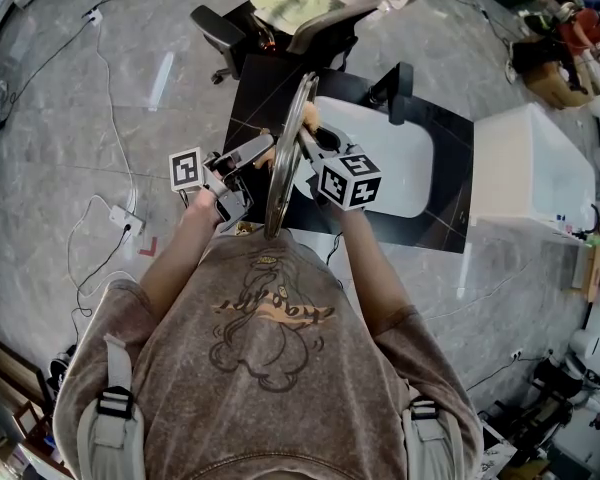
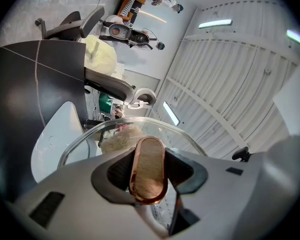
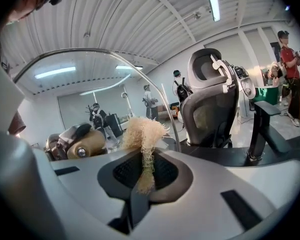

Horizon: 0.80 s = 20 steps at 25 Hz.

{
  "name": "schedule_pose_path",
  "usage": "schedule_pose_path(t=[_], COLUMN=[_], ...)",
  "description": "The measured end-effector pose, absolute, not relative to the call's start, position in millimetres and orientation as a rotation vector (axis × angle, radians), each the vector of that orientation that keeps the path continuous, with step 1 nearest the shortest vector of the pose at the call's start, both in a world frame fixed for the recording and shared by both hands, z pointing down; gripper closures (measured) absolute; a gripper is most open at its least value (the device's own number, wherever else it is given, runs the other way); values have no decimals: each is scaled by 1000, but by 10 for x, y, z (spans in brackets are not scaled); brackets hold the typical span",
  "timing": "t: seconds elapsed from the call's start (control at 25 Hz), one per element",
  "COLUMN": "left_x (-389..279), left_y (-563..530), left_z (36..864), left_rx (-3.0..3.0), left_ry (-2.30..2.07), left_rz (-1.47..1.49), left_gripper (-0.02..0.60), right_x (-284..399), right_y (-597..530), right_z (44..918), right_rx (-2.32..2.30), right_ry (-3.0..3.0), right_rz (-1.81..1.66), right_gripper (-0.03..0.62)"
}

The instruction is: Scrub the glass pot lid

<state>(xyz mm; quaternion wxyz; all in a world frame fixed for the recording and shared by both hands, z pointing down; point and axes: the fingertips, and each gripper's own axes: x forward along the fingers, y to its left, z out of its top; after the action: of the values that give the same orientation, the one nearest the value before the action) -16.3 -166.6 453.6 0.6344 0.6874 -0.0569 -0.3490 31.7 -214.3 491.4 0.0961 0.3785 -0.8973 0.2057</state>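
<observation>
The glass pot lid (image 1: 283,168) was held on edge over the black table (image 1: 450,133), long axis running forward. Its handle (image 2: 149,159) was clamped by the left gripper (image 2: 149,173), a fibre scrubber (image 3: 141,133) by the right gripper (image 3: 144,174).

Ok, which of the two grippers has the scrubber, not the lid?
The right gripper: a pale fibrous scrubber is pinched between its jaws. The left gripper is instead shut on the copper-coloured handle of the glass lid.

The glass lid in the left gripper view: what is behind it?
Through the glass lid a pale fibrous scrubber shows right behind it. The body of the left gripper covers the scrubber's lower part and whatever holds it.
</observation>
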Motion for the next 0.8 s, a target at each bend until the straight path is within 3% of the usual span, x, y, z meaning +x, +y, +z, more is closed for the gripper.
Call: schedule_pose_path(t=[0.8], left_x=[-293], left_y=[-1630], left_z=[4516], left_rx=[1578], left_ry=[-138], left_rz=[-820], left_gripper=[399], right_x=[150], right_y=[-1504], right_z=[5428], right_rx=[953], right_ry=[-2552], right_rz=[711], right_gripper=[553])
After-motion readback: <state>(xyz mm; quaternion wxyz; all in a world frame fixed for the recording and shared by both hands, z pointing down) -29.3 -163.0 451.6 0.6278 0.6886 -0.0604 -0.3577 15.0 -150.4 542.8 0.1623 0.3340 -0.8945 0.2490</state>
